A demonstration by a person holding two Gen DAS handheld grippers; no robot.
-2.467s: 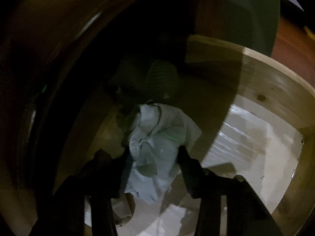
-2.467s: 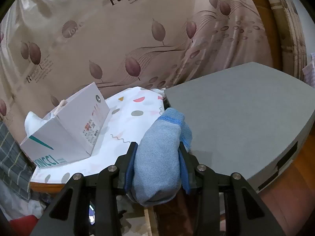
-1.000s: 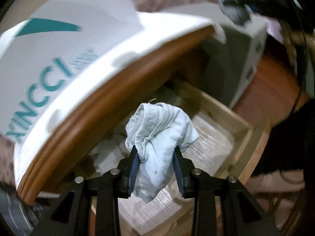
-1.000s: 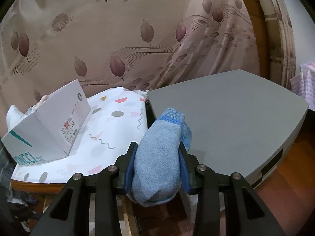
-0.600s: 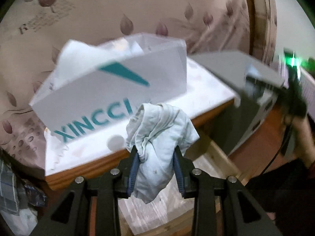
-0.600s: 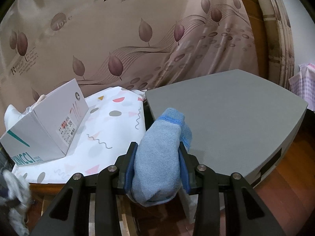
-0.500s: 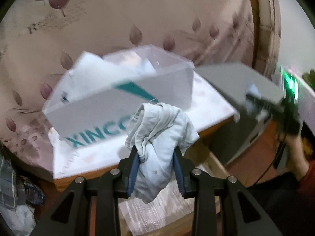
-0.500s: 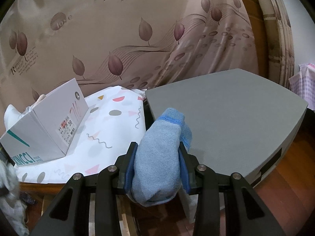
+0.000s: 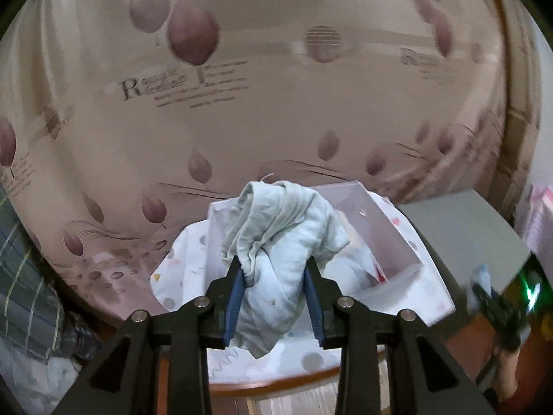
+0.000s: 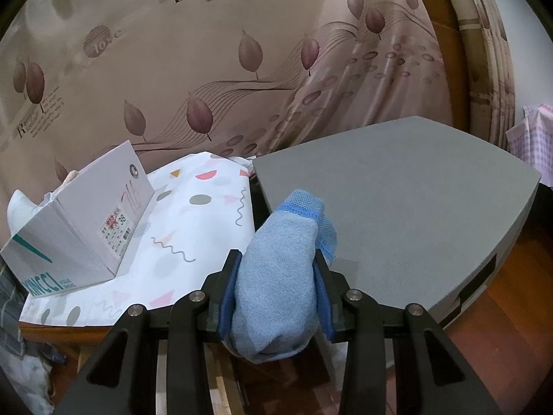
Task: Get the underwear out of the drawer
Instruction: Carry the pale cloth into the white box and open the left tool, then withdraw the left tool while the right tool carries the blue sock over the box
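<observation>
Pale mint cloth, the underwear [image 9: 276, 242], is now high above the table, while 2.5 seconds ago it was down inside the dark wooden drawer. In that earlier left wrist view the left gripper [image 9: 274, 290] had only begun to close around it; 1 second ago it was level with the table's front edge, and now the curtain [image 9: 276, 103] with the leaf print fills most of the view behind it. The shoe box [image 9: 380, 228] on the patterned tablecloth [image 9: 179, 269] has gone from above the gripper to below and behind the bundle. The view is a little blurred at the sides.

On the right side almost nothing has changed. The right gripper [image 10: 276, 276] holds the same blue underwear [image 10: 280, 276] in the same place, over the left edge of the grey cabinet top [image 10: 414, 207], near the gap between this top and the tablecloth.

The pale piece is crumpled into a loose knot with many folds. Both blue pads [image 9: 235, 290] of the left gripper press on its middle, so the jaws are clamped on it; its upper part bulges above the fingers and a tail hangs below them. The blue piece is a thick, smooth roll with a darker mesh band at its far end, and the right jaws are clamped on its sides.
</observation>
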